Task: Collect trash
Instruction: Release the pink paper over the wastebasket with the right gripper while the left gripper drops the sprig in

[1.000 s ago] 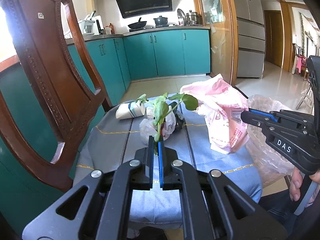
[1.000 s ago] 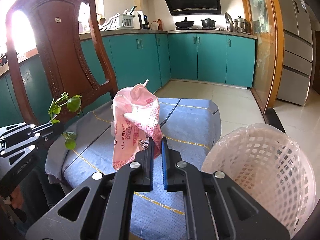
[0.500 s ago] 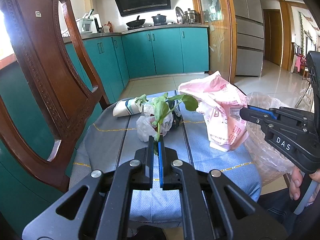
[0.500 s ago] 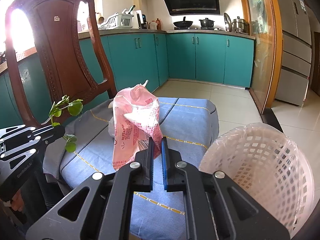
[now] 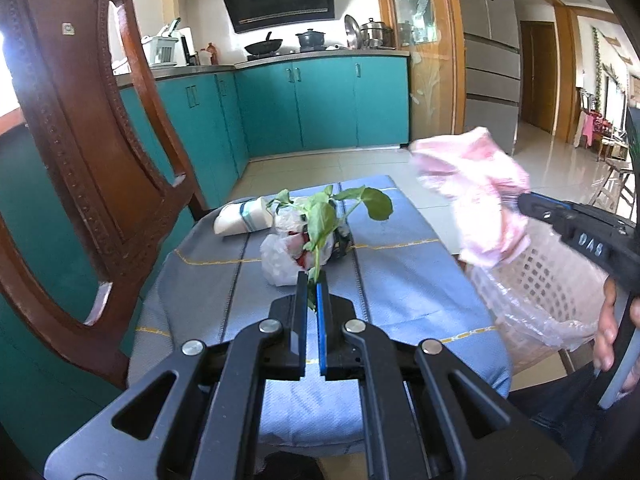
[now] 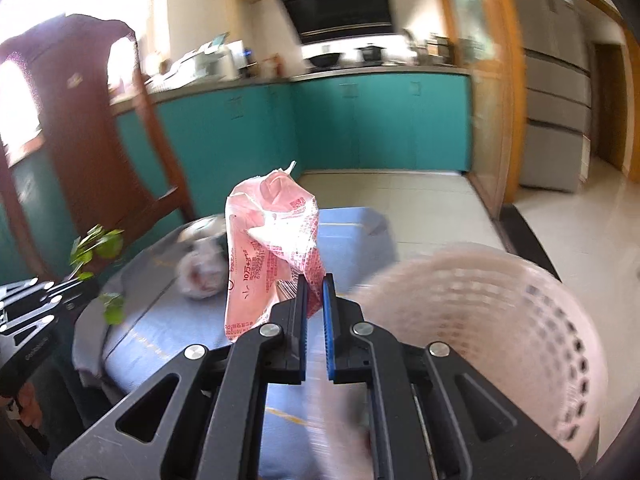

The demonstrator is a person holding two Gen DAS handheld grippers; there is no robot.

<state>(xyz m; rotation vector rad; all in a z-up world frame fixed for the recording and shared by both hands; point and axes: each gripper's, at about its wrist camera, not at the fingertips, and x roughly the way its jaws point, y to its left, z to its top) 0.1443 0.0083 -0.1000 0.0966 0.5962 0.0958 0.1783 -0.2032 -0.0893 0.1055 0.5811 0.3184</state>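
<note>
My left gripper (image 5: 311, 280) is shut on the stem of a green leafy sprig (image 5: 324, 216), held above the blue-clothed table (image 5: 400, 280). My right gripper (image 6: 315, 280) is shut on a pink printed plastic bag (image 6: 272, 248), lifted in the air; in the left wrist view the pink bag (image 5: 476, 184) hangs over the near rim of the white lattice basket (image 5: 536, 276). The basket (image 6: 500, 320) lies lower right in the right wrist view. A white crumpled bag (image 5: 284, 256) and a rolled white wrapper (image 5: 240, 220) lie on the table.
A carved wooden chair (image 5: 80, 168) stands at the table's left. Teal kitchen cabinets (image 5: 320, 108) and a fridge (image 5: 488, 60) are behind. The left gripper (image 6: 44, 292) shows at the left edge of the right wrist view.
My right gripper has swung right with the pink bag, toward the basket; its view is blurred by motion. My left gripper still holds the sprig, almost unmoved.
</note>
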